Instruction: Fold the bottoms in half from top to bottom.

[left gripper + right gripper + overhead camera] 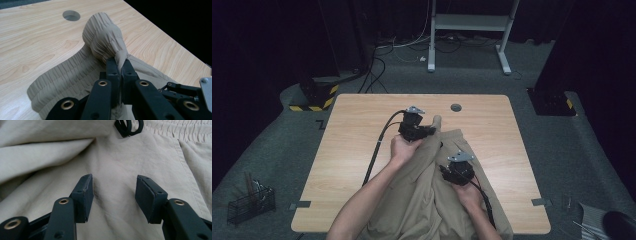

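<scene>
Garment: beige trousers (432, 175) lie across the near middle of your wooden surface (357, 130), the gathered waistband bunched upward.
Left gripper (121, 66): your jaws are pressed together, clamped on a fold of the waistband (106, 37), near the round cable hole (71, 15).
Right gripper (113, 195): your jaws stand apart over flat fabric, pinching nothing.

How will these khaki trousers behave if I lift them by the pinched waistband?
Likely floppy: the khaki trousers already fold and drape off the table edge. The left hand-held gripper pinches the gathered waistband, so it probably stretches. The thin, smooth fabric may slip.
</scene>
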The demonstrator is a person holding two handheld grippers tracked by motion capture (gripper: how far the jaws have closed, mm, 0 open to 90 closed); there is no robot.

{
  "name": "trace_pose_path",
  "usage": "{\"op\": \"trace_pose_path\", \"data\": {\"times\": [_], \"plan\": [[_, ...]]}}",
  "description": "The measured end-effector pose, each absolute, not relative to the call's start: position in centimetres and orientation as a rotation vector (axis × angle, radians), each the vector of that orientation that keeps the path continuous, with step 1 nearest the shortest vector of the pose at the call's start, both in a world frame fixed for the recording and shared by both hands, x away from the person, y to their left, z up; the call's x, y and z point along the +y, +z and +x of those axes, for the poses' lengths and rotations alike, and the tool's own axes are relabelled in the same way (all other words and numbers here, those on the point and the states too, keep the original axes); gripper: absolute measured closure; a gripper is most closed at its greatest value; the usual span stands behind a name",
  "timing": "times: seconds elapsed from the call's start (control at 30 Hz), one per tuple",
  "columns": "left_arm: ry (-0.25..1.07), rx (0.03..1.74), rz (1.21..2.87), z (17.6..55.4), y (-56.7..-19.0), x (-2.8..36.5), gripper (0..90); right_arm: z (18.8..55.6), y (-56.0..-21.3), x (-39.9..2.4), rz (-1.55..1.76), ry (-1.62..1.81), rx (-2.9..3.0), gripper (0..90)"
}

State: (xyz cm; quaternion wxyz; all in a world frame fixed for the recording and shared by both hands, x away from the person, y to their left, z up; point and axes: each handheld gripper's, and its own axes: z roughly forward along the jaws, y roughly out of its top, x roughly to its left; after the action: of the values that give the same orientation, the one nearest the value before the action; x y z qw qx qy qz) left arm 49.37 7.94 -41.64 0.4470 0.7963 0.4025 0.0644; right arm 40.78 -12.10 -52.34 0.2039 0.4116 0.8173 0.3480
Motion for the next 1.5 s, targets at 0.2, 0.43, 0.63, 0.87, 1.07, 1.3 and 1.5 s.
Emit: {"op": "trace_pose_path", "data": {"times": [0.2, 0.43, 0.63, 0.87, 1.07, 1.3, 1.5], "plan": [[0.128, 0.995, 1.964, 49.9, -42.4, 6.6, 87.3, 40.8, -52.3, -12.1, 1.149, 0.971, 2.279, 47.9], [0.1, 0.986, 1.973, 50.5, -43.6, 4.7, 86.9, 40.8, -52.4, -12.1, 1.145, 0.968, 2.276, 47.5], [0.071, 0.993, 1.986, 50.9, -45.0, 3.6, 85.9, 40.8, -52.4, -12.1, 1.145, 0.967, 2.273, 47.3], [0.043, 1.006, 2.033, 51.4, -47.0, 2.4, 85.6, 40.7, -52.4, -12.1, 1.138, 0.963, 2.271, 47.1], [0.049, 1.001, 2.033, 51.4, -47.0, 2.2, 69.5, 40.7, -52.4, -12.0, 1.142, 0.963, 2.271, 47.0], [0.064, 1.0, 1.996, 50.6, -45.6, 3.4, 52.1, 40.7, -52.4, -12.1, 1.147, 0.965, 2.271, 46.8], [0.062, 0.974, 1.949, 49.3, -44.1, 5.6, 48.6, 40.7, -52.4, -12.1, 1.146, 0.965, 2.271, 46.7]]}}
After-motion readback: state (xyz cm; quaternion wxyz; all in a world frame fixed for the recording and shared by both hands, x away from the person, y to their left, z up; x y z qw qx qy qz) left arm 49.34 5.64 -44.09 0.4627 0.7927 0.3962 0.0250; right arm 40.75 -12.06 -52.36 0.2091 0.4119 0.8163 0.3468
